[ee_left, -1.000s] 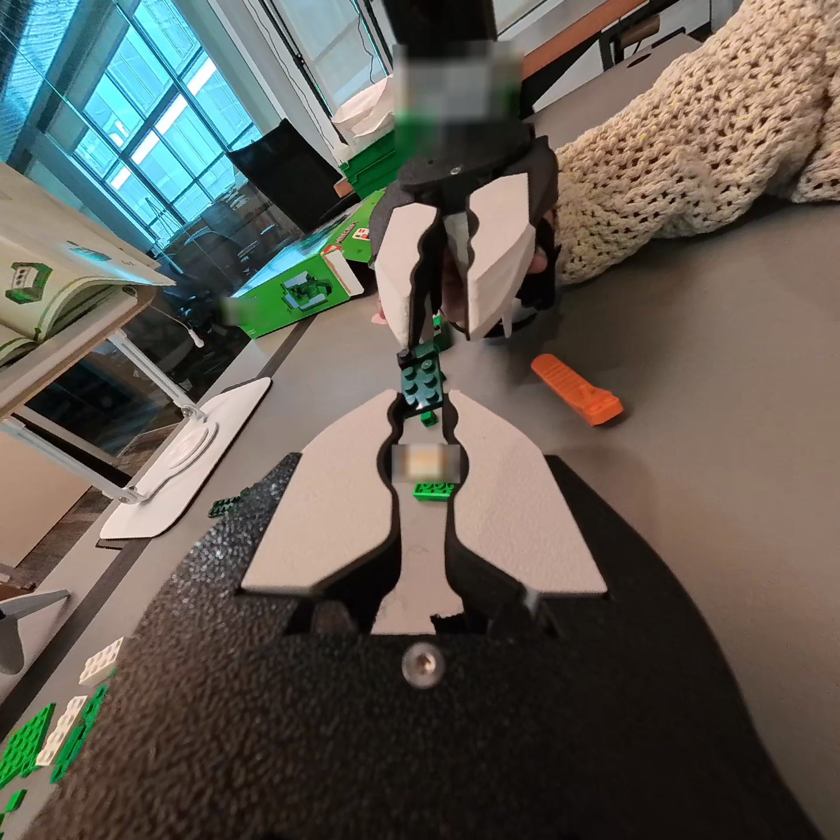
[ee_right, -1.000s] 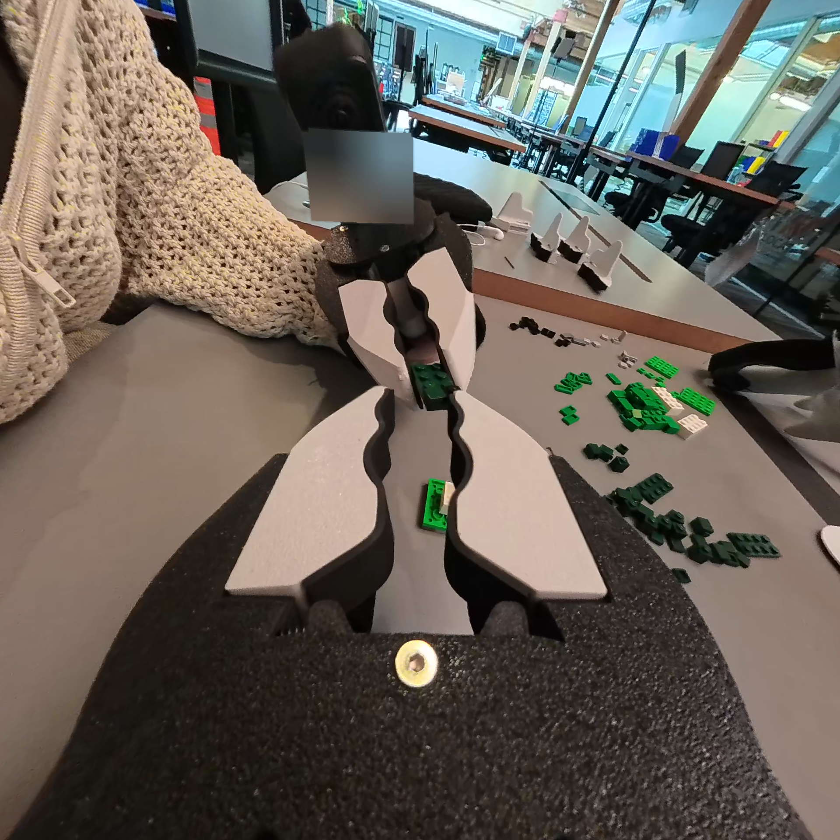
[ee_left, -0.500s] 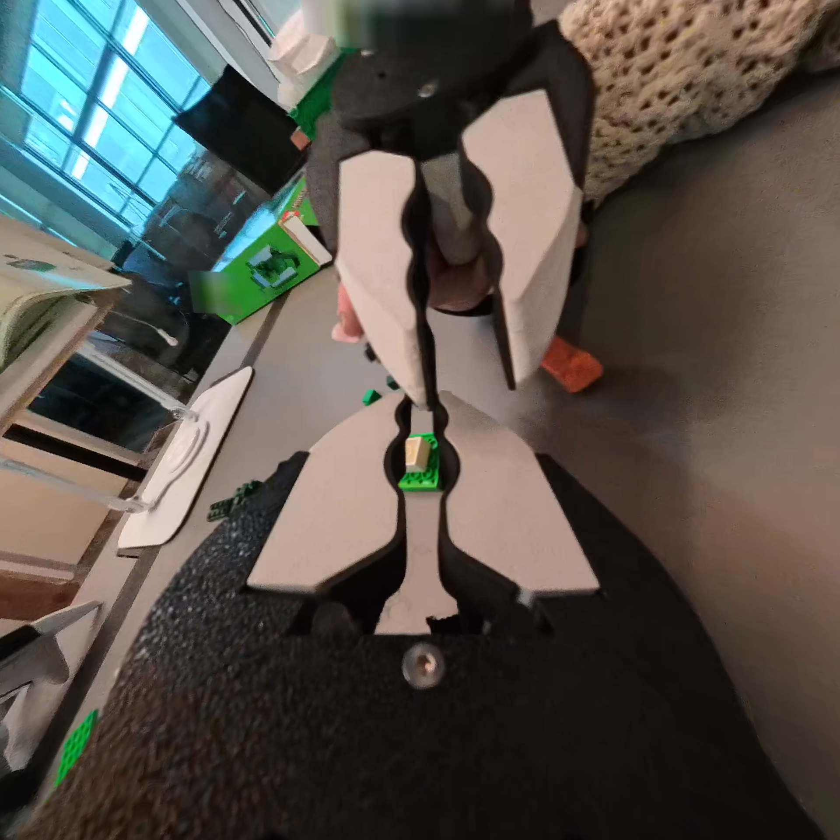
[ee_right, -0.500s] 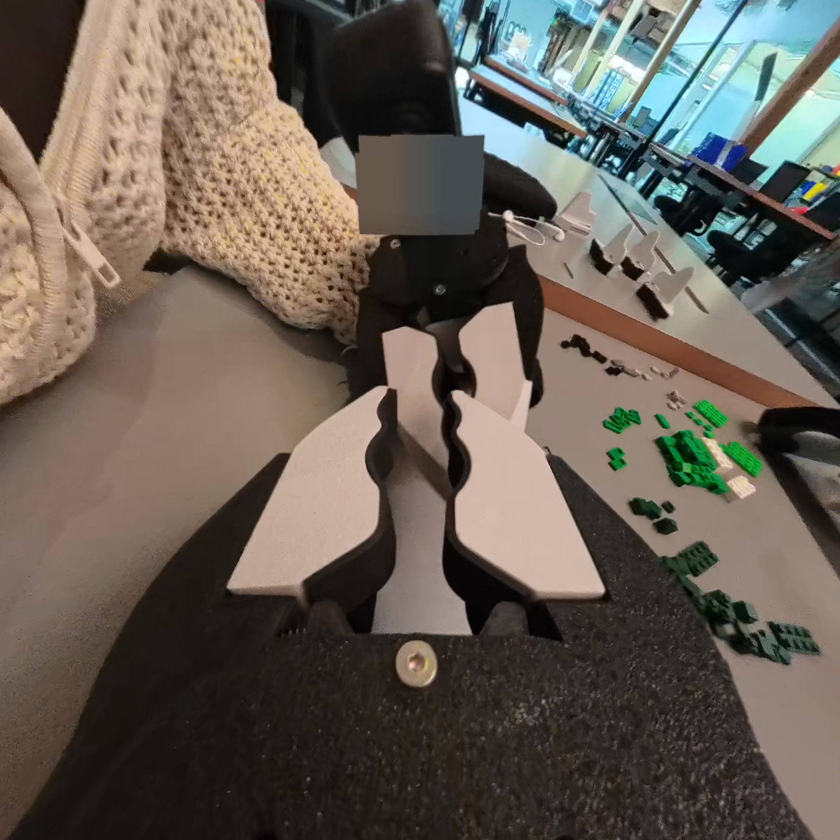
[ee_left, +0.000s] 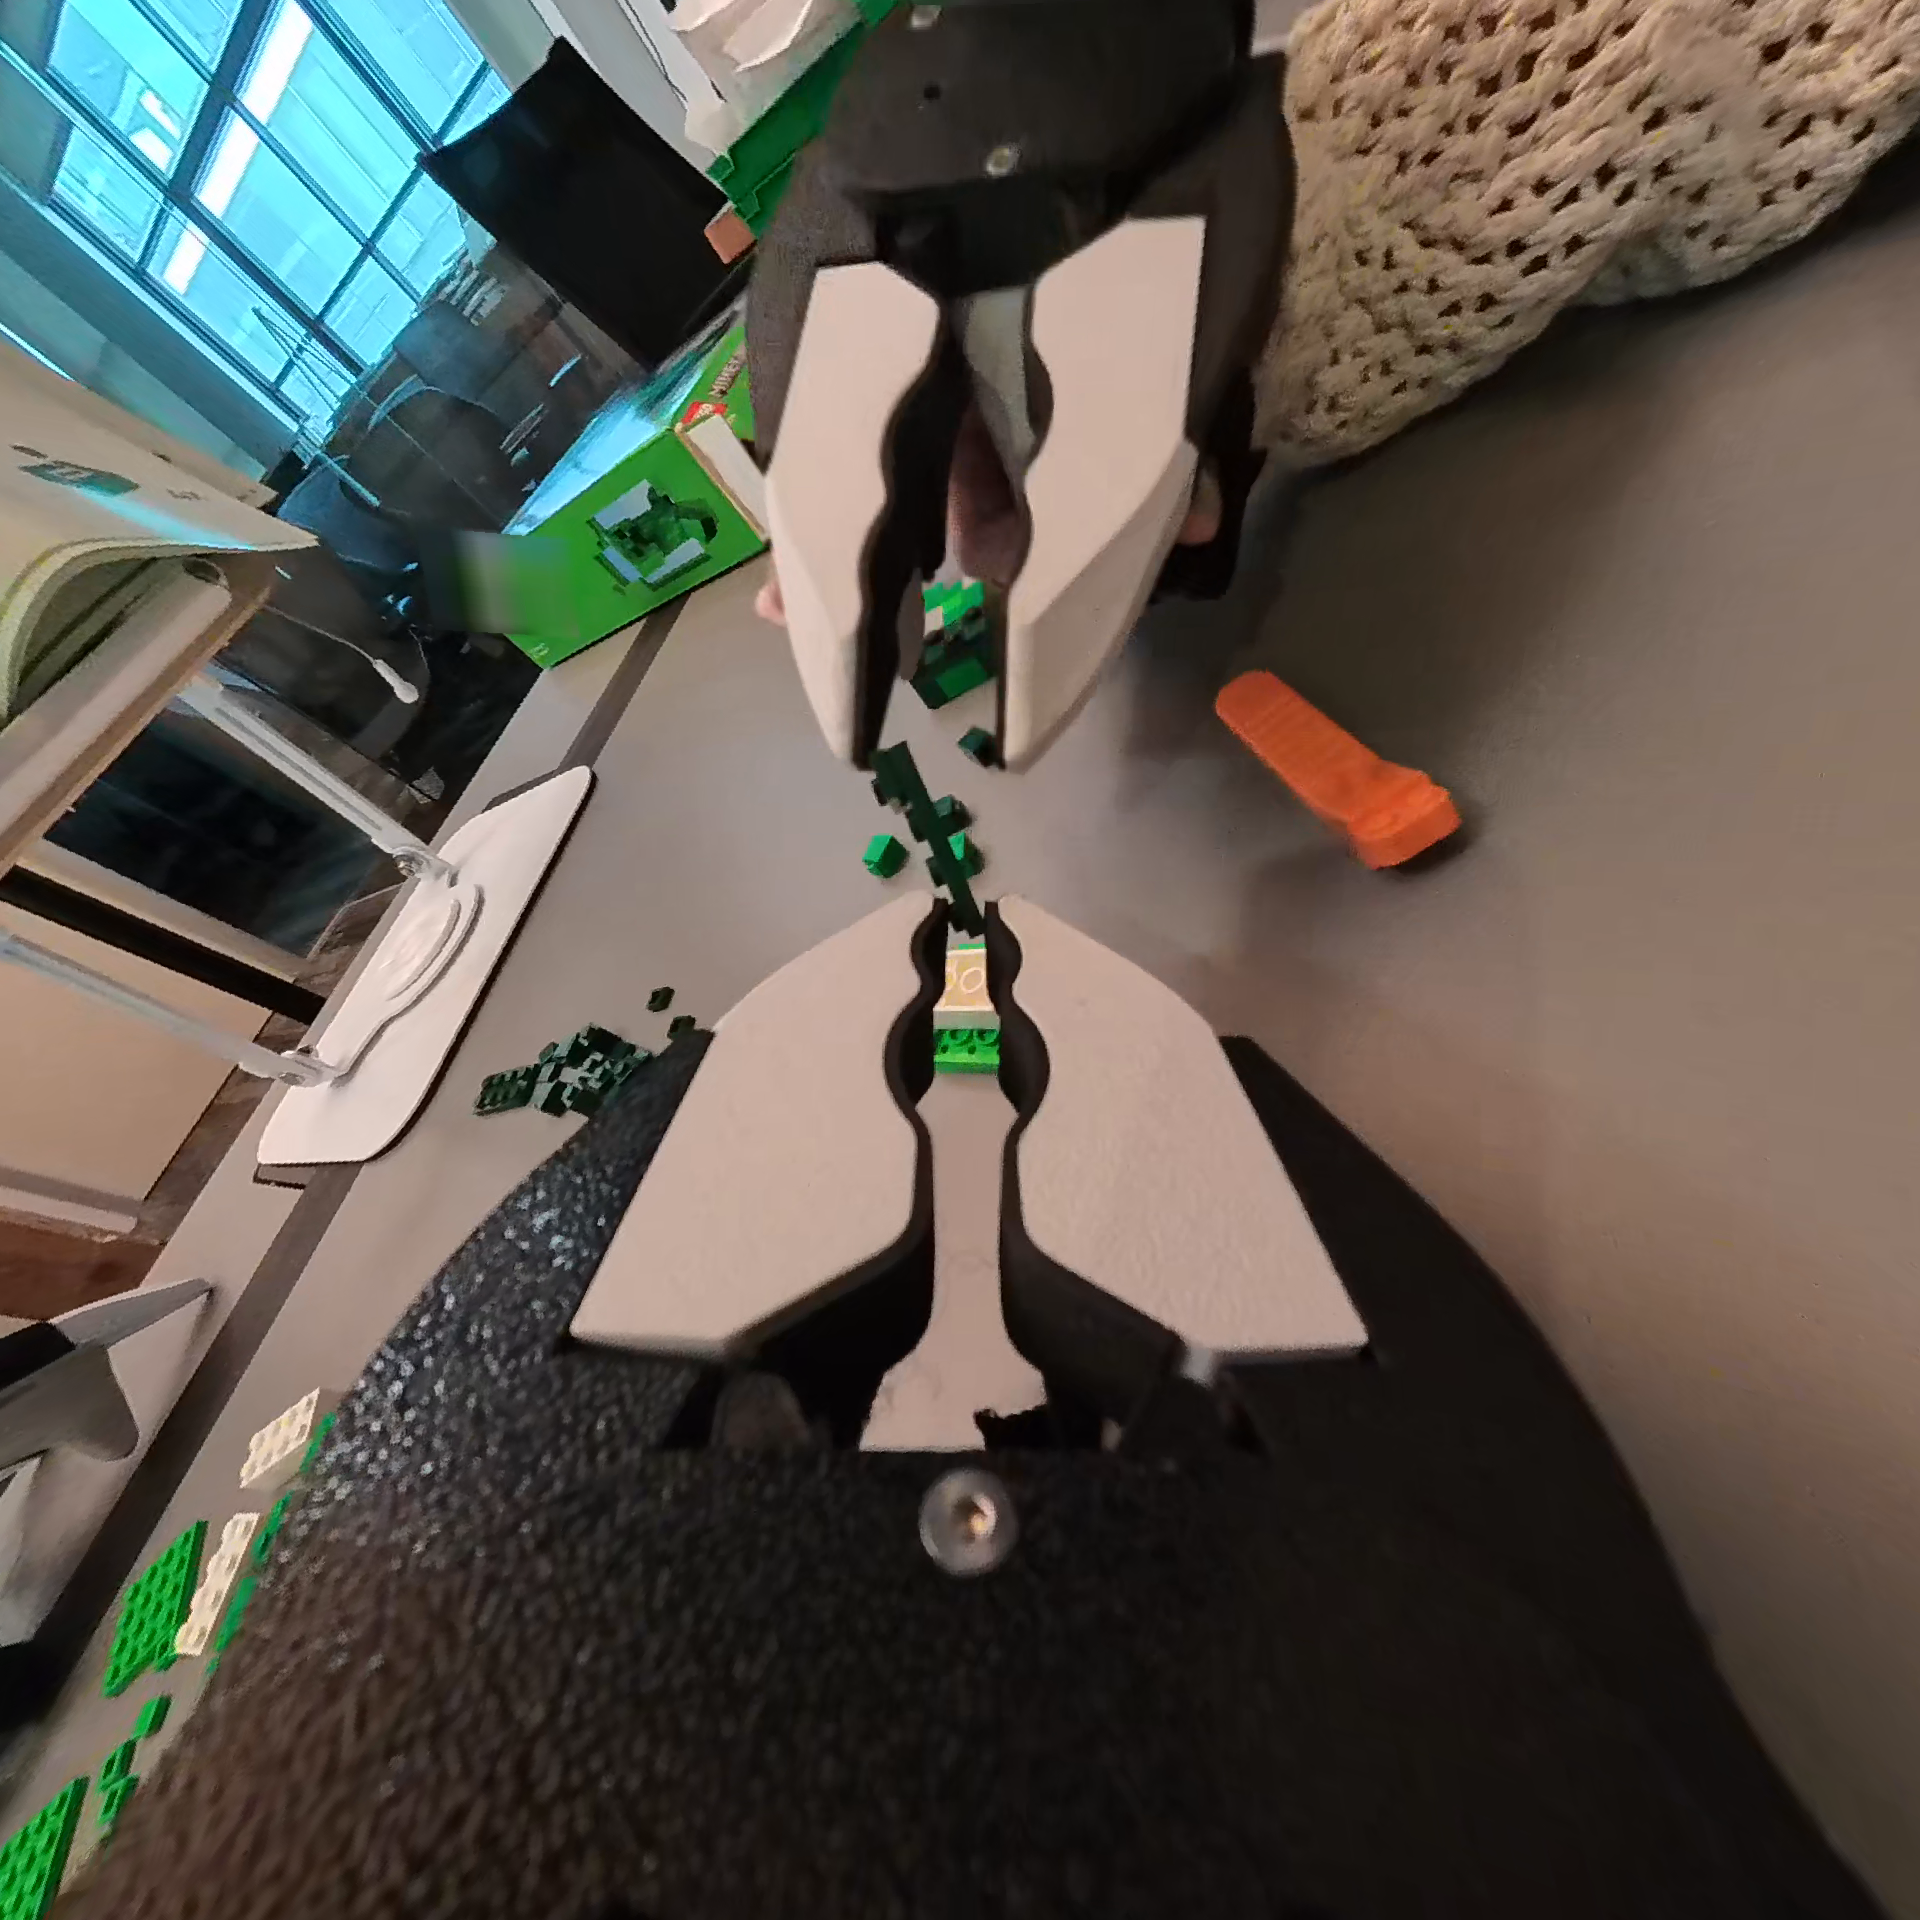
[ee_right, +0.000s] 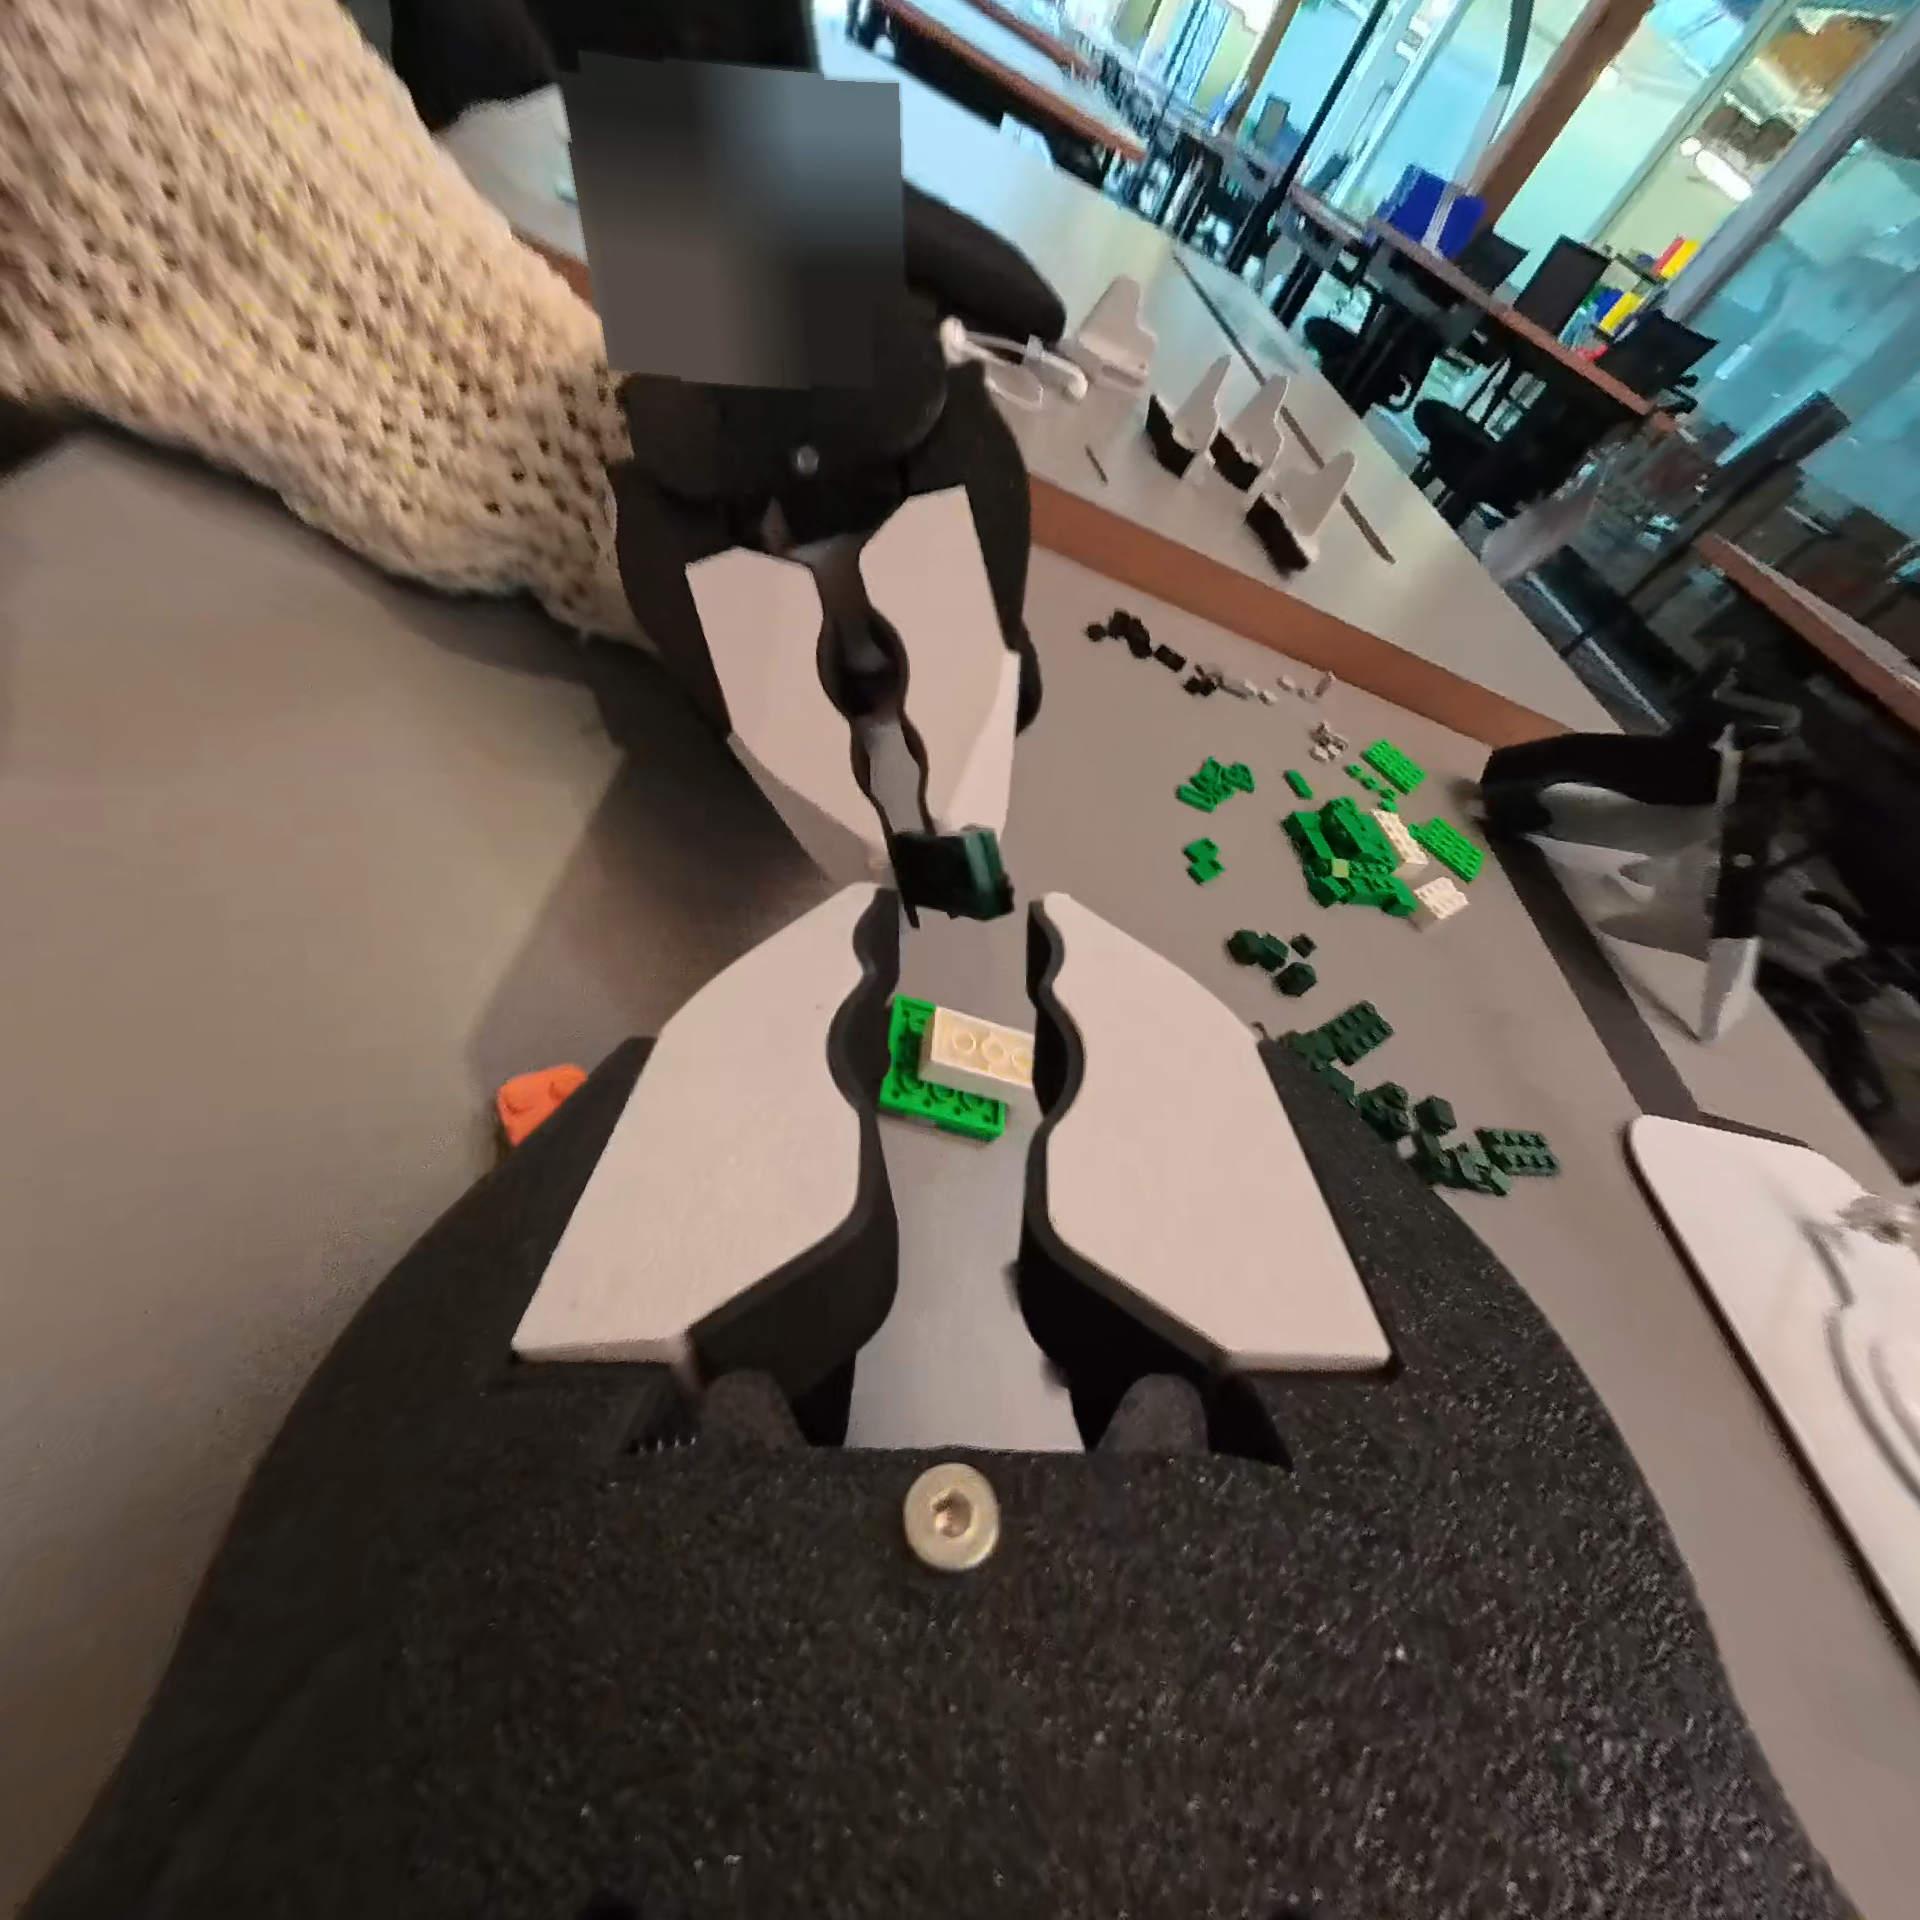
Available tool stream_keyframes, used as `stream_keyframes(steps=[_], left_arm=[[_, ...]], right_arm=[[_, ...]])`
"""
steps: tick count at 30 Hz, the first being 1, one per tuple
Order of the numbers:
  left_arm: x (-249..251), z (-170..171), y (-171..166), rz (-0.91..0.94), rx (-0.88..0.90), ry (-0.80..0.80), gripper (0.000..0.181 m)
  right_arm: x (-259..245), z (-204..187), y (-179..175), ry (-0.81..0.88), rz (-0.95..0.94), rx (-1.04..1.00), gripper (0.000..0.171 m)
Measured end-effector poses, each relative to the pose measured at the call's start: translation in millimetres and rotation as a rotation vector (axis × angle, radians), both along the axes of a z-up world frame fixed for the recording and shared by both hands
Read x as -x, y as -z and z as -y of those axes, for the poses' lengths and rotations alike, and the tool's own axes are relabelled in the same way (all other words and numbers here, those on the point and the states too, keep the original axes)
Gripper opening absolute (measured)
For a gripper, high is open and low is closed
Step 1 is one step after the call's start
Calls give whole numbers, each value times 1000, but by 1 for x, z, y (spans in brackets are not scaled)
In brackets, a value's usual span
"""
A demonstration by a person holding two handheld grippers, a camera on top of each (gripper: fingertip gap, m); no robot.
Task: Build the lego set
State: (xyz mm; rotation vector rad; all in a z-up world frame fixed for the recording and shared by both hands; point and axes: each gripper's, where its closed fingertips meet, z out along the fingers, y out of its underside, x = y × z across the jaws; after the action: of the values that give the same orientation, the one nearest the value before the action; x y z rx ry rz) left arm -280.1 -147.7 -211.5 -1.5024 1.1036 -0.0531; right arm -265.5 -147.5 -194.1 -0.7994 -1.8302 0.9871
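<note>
Left wrist view: left gripper (ee_left: 964, 914) jaws nearly closed, pinching a dark green plate (ee_left: 928, 831) by its near end, long axis running away toward the right gripper (ee_left: 928, 756). Base (ee_left: 966, 1029), green with a white brick, on the counter (ee_left: 1558, 1039) directly below. Right wrist view: right gripper (ee_right: 954, 912) jaws parted, empty; plate (ee_right: 951, 871) just beyond their tips.

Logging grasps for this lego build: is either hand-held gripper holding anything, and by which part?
The left hand-held gripper pinches the dark green plate assembly by its near end. The right hand-held gripper is open, holding nothing.
</note>
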Motion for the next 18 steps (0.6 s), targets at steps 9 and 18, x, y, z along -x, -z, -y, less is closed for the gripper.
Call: stream_keyframes(steps=[9, 18], left_arm=[[-7, 4, 5, -47, -14, 39, 6], [9, -6, -25, 181, -55, -76, 30]], right_arm=[[7, 1, 10, 26, 24, -134, 13], [13, -15, -24, 192, -266, -447, 10]])
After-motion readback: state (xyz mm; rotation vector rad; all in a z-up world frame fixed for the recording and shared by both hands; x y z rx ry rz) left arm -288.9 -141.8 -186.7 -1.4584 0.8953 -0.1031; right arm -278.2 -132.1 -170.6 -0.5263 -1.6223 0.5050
